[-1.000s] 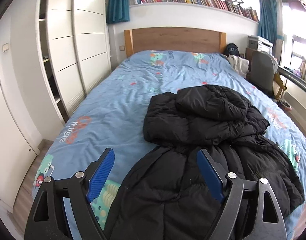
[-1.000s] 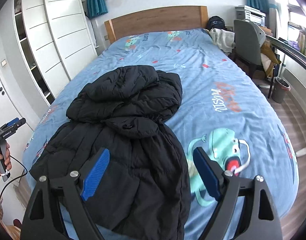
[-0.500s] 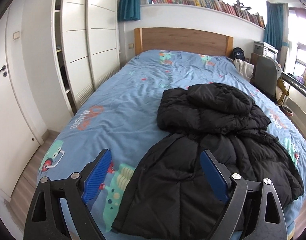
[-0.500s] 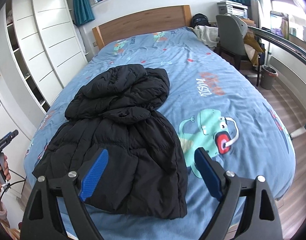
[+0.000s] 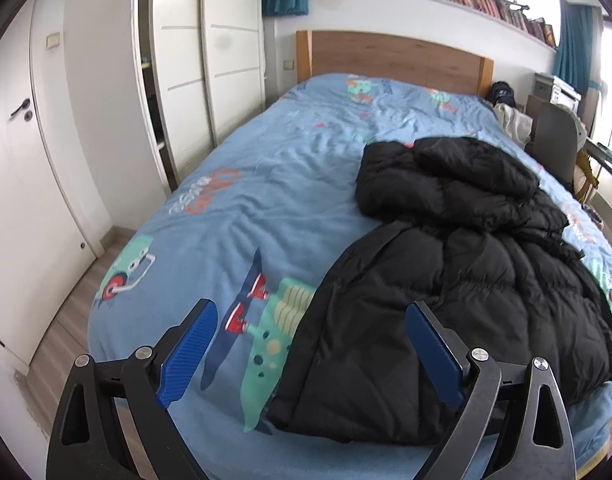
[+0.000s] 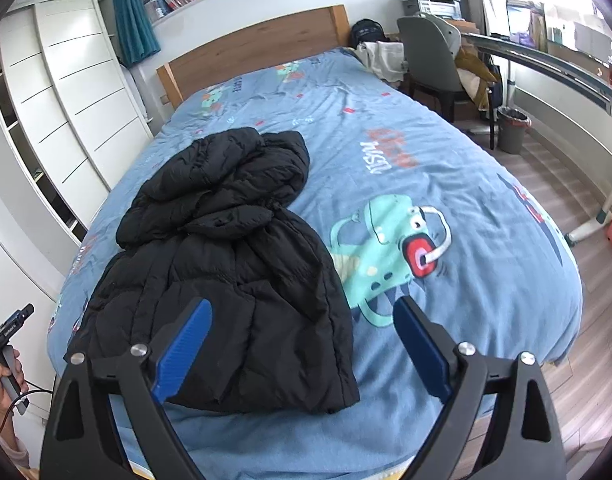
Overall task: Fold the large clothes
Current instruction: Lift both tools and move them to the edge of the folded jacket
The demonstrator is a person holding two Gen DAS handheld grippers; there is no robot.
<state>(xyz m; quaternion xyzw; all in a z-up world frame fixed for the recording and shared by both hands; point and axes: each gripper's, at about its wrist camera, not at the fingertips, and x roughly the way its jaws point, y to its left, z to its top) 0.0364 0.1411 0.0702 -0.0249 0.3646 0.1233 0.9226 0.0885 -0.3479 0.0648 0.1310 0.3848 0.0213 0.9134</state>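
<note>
jaws on both my left gripper [image 5: 309,350] and right gripper [image 6: 302,344] opening, nothing between them; both pulled back. black jacket [image 6: 234,272] lies on bed [image 6: 445,184], 12 o'clock, hem nearest. regrasp next, likely.

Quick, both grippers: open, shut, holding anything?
Left gripper: jaws opening, nothing held; jacket below, untouched.
Right gripper: jaws opening, nothing held.

Bare bedspread [image 6: 465,184] right of the jacket [image 6: 234,264] lies open — wardrobe [image 5: 210,60] crowds the left.
</note>
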